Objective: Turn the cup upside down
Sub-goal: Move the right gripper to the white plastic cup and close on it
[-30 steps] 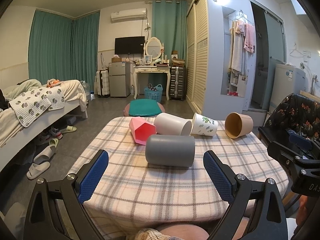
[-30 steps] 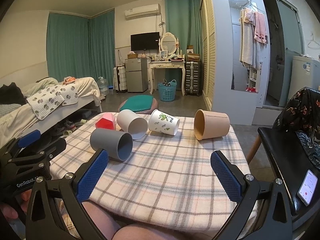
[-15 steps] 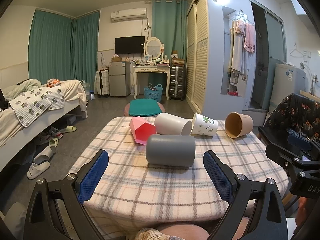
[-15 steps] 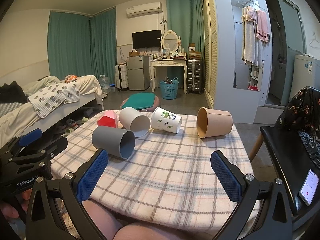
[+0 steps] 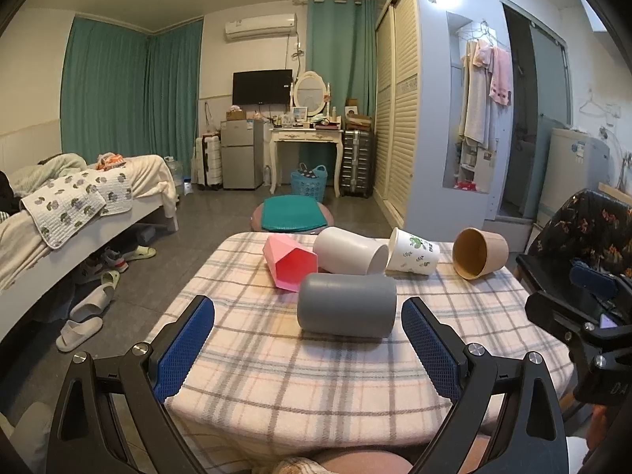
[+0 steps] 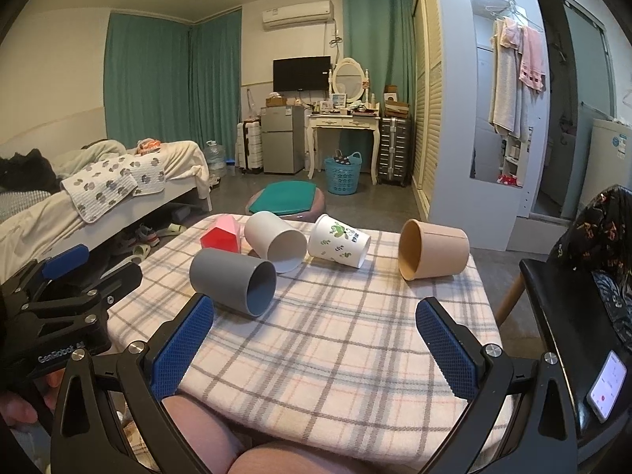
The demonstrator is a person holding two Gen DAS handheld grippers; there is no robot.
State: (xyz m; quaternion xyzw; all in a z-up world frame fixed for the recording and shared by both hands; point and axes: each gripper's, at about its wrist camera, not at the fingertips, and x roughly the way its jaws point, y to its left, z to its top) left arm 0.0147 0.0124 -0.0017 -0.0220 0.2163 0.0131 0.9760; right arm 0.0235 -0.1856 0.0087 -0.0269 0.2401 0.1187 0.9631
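Several cups lie on their sides on the plaid table [image 5: 316, 375] [image 6: 355, 355]: a grey cup [image 5: 347, 305] [image 6: 233, 281] nearest, a pink faceted cup [image 5: 290, 262] [image 6: 222, 234], a white cup [image 5: 350, 251] [image 6: 275, 241], a white cup with green print [image 5: 412, 251] [image 6: 339, 241] and a tan cup [image 5: 479, 252] [image 6: 433, 249]. My left gripper [image 5: 308, 330] is open and empty, just short of the grey cup. My right gripper [image 6: 315, 331] is open and empty over the table's near part, the grey cup ahead to its left.
A bed [image 5: 59, 213] with slippers beside it stands to the left. A stool with a green cushion [image 5: 294, 217] sits beyond the table. A black chair [image 6: 572, 316] holding a phone [image 6: 606, 385] is at the right. A wardrobe [image 5: 414, 118] stands behind.
My right gripper has moved slightly forward and the cups look a little nearer. The left view is almost unchanged. No cup has moved.
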